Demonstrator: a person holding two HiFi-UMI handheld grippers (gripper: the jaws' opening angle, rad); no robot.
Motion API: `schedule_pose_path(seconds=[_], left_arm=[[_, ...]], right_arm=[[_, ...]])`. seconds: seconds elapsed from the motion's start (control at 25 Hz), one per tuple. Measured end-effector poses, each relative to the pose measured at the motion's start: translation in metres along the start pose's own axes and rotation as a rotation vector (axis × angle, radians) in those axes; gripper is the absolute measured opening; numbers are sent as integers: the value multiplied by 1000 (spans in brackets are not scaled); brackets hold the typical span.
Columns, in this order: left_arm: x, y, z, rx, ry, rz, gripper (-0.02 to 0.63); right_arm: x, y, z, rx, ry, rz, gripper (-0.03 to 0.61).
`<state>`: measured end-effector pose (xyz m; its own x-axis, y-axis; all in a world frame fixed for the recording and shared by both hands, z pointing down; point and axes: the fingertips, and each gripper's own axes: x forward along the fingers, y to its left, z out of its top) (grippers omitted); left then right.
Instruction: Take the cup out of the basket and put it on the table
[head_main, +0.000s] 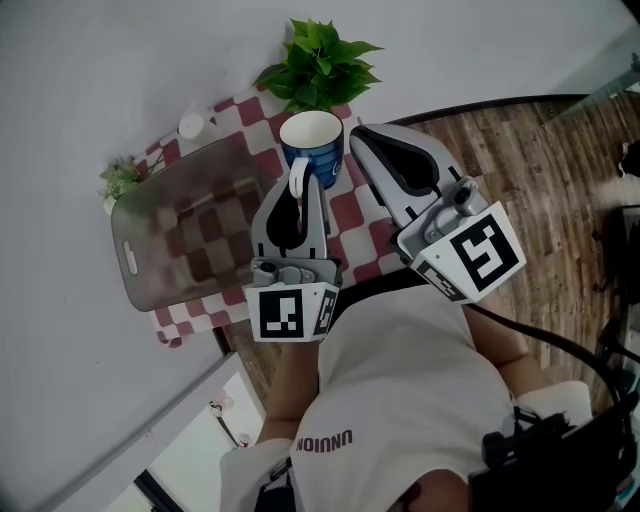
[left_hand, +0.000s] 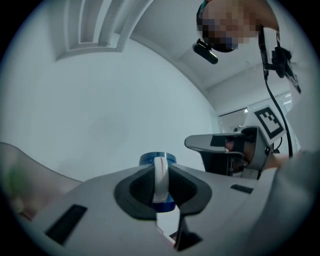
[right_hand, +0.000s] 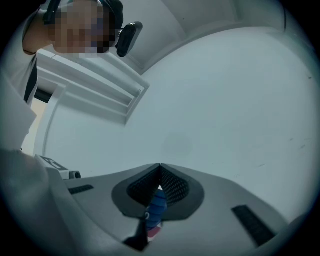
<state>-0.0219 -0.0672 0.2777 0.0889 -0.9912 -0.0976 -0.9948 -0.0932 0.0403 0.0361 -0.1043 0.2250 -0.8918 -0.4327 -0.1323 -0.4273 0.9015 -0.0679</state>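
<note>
The left hand-held gripper (head_main: 297, 190) hides part of the cup's (head_main: 312, 140) handle and lower wall.

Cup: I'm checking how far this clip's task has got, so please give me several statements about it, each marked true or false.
1. The left claw is clamped on the cup by its white handle. True.
2. The cup sits inside the basket. False: it is outside the basket, over the checkered cloth.
3. The right claw grips the cup's rim. False: its jaws are together with nothing between them, beside the cup.
4. A green plant stands beyond the cup. True.
</note>
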Motion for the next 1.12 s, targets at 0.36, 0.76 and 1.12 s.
schedule_pose_path(seconds=[0.36, 0.76, 1.12], left_arm=[[4, -14, -44, -13, -15, 0, 57], [4, -21, -81, -60, -30, -12, 57], [6, -23, -115, -63, 1, -47, 57]], right_arm=[[-4, -7, -13, -6, 34, -9, 17], [-3, -15, -33, -3, 83, -9, 17], [5, -11, -47, -14, 129, 3, 17]])
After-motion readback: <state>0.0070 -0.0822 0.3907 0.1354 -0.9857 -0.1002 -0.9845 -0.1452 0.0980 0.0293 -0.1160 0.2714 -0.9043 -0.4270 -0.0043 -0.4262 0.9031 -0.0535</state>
